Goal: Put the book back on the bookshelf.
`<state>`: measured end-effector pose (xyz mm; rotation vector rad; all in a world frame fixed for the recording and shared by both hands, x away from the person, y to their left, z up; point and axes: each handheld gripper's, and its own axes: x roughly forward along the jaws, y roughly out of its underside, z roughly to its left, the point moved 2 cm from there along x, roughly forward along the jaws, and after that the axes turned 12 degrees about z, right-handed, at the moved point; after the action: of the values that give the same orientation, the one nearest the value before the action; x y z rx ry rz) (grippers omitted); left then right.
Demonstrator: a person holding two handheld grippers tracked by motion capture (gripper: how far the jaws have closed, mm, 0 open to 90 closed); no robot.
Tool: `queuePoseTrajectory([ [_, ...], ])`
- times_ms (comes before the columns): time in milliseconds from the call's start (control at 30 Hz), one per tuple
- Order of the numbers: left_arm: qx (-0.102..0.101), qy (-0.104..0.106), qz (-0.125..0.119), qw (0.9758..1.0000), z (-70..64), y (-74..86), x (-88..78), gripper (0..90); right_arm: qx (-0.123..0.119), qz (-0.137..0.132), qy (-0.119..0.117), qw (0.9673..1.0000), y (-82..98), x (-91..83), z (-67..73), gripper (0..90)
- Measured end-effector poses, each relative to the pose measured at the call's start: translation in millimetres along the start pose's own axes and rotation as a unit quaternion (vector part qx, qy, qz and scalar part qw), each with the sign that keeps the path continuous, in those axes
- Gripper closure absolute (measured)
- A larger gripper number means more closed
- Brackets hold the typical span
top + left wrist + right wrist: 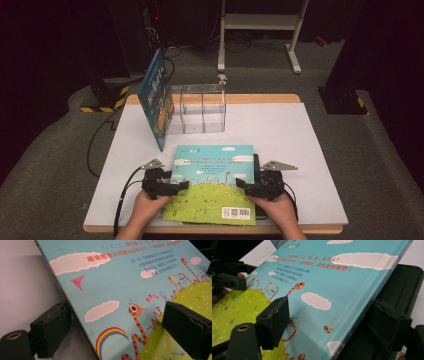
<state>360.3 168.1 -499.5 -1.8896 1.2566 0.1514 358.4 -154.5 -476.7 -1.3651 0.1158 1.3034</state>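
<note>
A picture book (215,180) with a sky-blue and green cover lies face up at the table's front edge, between both hands. My left gripper (180,186) holds its left edge and my right gripper (242,184) its right, spine edge. In the left gripper view the book (112,290) runs slantwise through the gripper (117,315), one pad on the cover and one against the underside edge. The right gripper (332,310) has one pad on the cover of the book (332,277) and the other under the spine.
A second blue book (156,97) leans upright against a clear divided holder (202,107) at the back of the white table (280,130). A dark flat object (257,165) lies under the held book's right edge. A white stand (260,22) is on the floor beyond.
</note>
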Motion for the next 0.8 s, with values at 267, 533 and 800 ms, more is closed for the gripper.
queuePoseTrajectory([
  [267, -0.006, -0.003, -0.009, 0.9999, -1.5, -2.5, -4.9, 16.5, 0.013, 0.001, 0.003, 0.9999, -2.6, -1.8, 2.1, 24.7],
  [533, -0.007, -0.006, -0.036, 0.9993, -6.1, -9.1, -11.2, 23.8, 0.003, -0.009, 0.025, 0.9996, -12.8, -10.4, 8.9, 28.0],
  [800, 0.008, -0.014, -0.072, 0.9973, -19.3, -24.4, -15.7, 29.0, -0.006, -0.027, 0.044, 0.9986, -30.5, -22.3, 11.1, 31.3],
])
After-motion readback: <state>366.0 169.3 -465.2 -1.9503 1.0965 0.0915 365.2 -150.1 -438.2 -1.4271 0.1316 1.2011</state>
